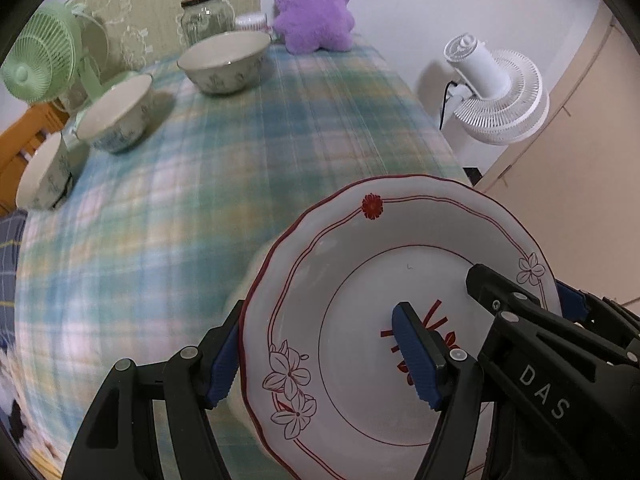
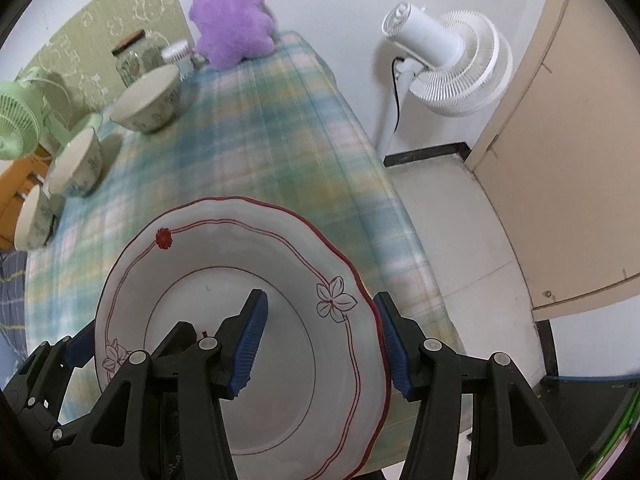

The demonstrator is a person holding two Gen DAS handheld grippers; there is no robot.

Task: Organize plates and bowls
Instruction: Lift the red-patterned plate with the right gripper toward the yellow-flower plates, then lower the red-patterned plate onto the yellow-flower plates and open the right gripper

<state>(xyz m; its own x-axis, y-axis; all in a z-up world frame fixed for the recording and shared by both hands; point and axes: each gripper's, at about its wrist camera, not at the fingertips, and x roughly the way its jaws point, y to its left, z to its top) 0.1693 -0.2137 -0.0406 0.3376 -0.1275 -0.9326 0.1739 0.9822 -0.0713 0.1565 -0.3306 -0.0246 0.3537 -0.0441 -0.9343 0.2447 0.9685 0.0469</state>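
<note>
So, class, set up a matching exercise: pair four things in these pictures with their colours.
Things:
1. plush toy
2. small desk fan
3. standing fan
4. plate rim line

Colours:
A. white
B. red
C. purple
D. pale green

Pairs: 1-C, 2-D, 3-A, 4-B

The plate (image 1: 384, 280) is white with a scalloped red rim, red line rings, outlined flowers and one solid red blossom. Each black claw (image 2: 320, 340) carries blue pads, and the bench (image 1: 240, 140) wears a green, blue and yellow plaid cloth. The plush toy (image 1: 312, 4) is purple.
</note>
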